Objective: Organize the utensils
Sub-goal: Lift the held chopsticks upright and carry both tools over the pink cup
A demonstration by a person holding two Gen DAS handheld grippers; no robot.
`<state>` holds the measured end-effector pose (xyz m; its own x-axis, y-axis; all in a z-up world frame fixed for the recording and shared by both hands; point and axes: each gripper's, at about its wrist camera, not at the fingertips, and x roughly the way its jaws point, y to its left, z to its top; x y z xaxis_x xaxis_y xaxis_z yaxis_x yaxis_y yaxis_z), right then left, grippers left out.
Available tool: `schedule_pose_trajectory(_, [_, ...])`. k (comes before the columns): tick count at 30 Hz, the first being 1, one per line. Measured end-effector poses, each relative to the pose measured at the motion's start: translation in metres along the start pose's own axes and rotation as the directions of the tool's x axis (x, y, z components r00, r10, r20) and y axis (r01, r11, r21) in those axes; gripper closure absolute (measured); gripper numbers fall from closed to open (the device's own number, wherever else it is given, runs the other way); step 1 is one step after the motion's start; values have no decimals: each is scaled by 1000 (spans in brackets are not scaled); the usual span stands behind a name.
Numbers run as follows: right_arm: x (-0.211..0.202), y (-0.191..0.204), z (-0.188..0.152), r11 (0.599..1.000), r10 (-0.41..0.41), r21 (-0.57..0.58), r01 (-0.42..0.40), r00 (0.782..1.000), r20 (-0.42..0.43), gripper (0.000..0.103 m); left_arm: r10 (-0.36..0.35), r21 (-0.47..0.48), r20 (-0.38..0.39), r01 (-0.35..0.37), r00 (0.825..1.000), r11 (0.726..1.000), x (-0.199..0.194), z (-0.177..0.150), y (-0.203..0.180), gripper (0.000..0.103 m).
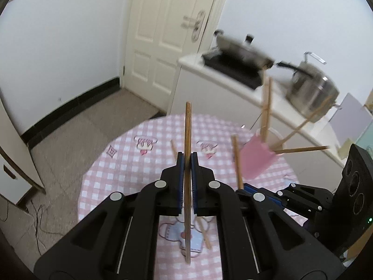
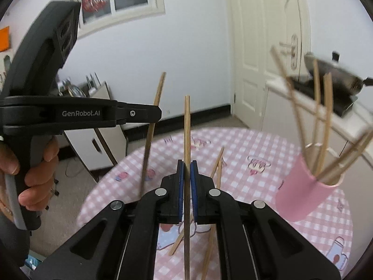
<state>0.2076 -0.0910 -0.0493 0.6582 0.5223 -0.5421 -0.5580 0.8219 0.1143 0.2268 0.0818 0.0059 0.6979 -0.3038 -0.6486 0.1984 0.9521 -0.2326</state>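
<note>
left fingers: the left gripper (image 1: 187, 161) is pinched tight on one chopstick (image 1: 188, 144), stick standing nearly upright through the blue pads

right fingers: same deal, right gripper (image 2: 187, 169) clamped on its own chopstick (image 2: 187, 130), also upright

why upright: my guess is so each one can drop tip-first into the cup, both held around the middle so they don't swing

pink cup (image 2: 303, 193): sits toward the right edge of the tabletop (image 2: 268, 144), already has several sticks fanning out of it

leftovers: a few loose chopsticks (image 2: 215, 163) still lying near the middle of the tabletop, so I'd say the job's partway done

hand: person's fingers (image 2: 35, 170) wrapped on the left gripper's handle

tabletop: round, pink checked cloth with little cartoon prints

room: white door (image 1: 163, 35), counter with a steel pot (image 1: 312, 91) and pan, tiled floor
</note>
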Motion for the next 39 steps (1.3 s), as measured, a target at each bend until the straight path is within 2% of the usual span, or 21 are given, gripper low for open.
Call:
schedule_pose_trajectory(6, [-59, -7, 3, 1000, -15, 1, 15, 990, 142, 99, -38, -24, 139, 41, 990, 999, -50, 10, -23, 97])
schedule_pose_trajectory(11, [-110, -39, 20, 997, -72, 60, 57, 955, 288, 99, -85, -10, 272, 92, 958, 996, -79, 28, -44, 97])
schedule_pose_trajectory(14, [-129, -58, 30, 987, -156, 82, 136, 927, 340, 99, -116, -5, 317, 124, 941, 992, -84, 39, -55, 97])
schedule_pose_trajectory(18, [-138, -83, 35, 969, -247, 123, 215, 884, 396, 99, -159, -34, 360, 183, 919, 983, -77, 51, -65, 97])
schedule_pose_trajectory(20, [-141, -95, 36, 955, -297, 140, 262, 853, 430, 99, -177, -47, 375, 209, 910, 977, -70, 57, -71, 97])
schedule_pose_trajectory(23, [-140, -103, 35, 930, -369, 181, 321, 795, 482, 99, -172, -46, 402, 208, 899, 977, -59, 61, -85, 97])
schedule_pose_trajectory(27, [-131, -110, 42, 922, -383, 184, 340, 745, 546, 99, -168, -19, 419, 194, 892, 981, -47, 71, -103, 97])
schedule_pose_trajectory(33, [-108, -118, 43, 919, -388, 182, 349, 724, 571, 99, -183, 21, 418, 192, 890, 981, -27, 78, -116, 97])
schedule_pose_trajectory(37, [-98, -123, 36, 915, -396, 182, 360, 724, 565, 99, -196, 49, 393, 192, 898, 980, -7, 72, -122, 97])
schedule_pose_trajectory(39, [-91, -125, 33, 911, -404, 172, 375, 725, 557, 99, -194, 62, 371, 185, 908, 981, 4, 68, -125, 97])
